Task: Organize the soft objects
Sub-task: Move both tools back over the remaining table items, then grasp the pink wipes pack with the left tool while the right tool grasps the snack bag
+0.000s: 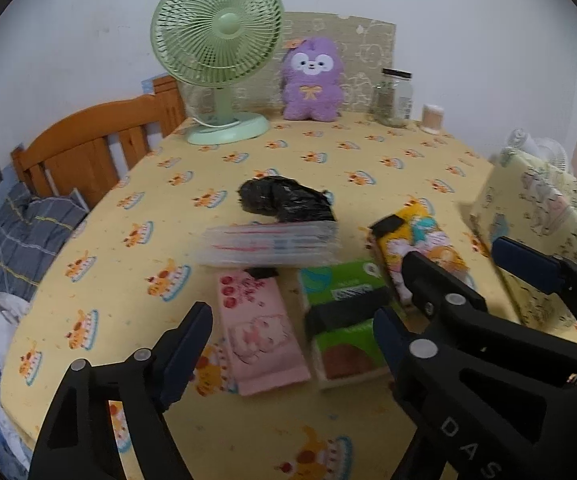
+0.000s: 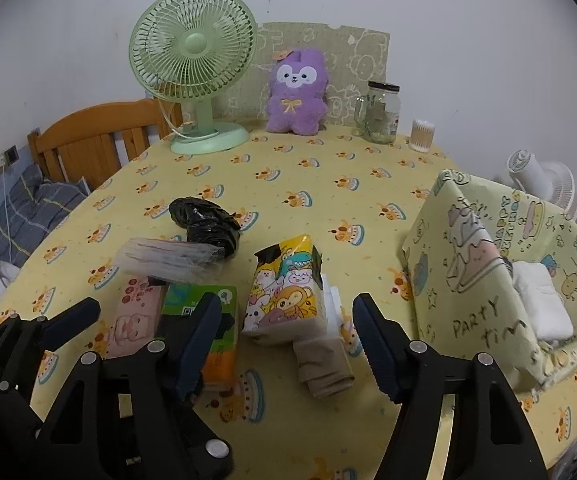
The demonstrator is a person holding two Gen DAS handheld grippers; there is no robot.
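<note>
On the yellow tablecloth lie a pink tissue pack (image 1: 258, 332), a green tissue pack (image 1: 340, 320), a cartoon-print tissue pack (image 2: 286, 294), a clear plastic pack (image 1: 268, 244) and a crumpled black bag (image 1: 284, 198). A beige folded cloth (image 2: 322, 368) lies below the cartoon pack. My left gripper (image 1: 292, 344) is open above the pink and green packs. My right gripper (image 2: 286, 330) is open, empty, around the cartoon pack's near end. A patterned box (image 2: 488, 264) at right holds white folded cloth (image 2: 542, 304).
A green desk fan (image 2: 192, 72), a purple plush toy (image 2: 296, 92), a glass jar (image 2: 380, 112) and a cotton-swab cup (image 2: 422, 134) stand along the wall. A wooden headboard (image 1: 88, 148) and bedding (image 1: 28, 232) are at left. A white fan (image 2: 544, 178) is at right.
</note>
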